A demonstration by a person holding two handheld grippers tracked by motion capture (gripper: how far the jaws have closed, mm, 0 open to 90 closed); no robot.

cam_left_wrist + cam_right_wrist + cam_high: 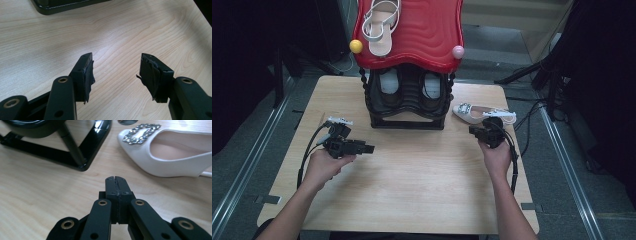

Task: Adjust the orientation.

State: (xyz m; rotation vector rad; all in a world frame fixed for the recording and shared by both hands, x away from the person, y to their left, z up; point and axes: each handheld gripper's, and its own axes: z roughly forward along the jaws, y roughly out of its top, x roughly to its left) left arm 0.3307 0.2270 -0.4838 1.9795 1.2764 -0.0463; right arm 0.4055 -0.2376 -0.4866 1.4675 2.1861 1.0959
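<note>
White pump [472, 113] with a rhinestone buckle lies on its side on the wooden table [422, 180], just right of the black shoe rack [408, 102], toe toward the rack's base. Right gripper [474, 131] sits just in front of it, near but not touching; in the right gripper view its jaws are pressed together with nothing between them, tip [116, 180] aimed at the gap between the rack foot [82, 157] and the pump's toe [140, 142]. Left gripper [370, 149] is well apart at table left, jaws spread wide over bare wood [116, 67], holding nothing. Rack carries a pair of dark shoes [432, 90] on the lower tier; red wavy top shelf [427, 35] holds a white strappy sandal [382, 25]. Yellow knob [356, 46] and pink knob [458, 51] at the shelf's front corners.
</note>
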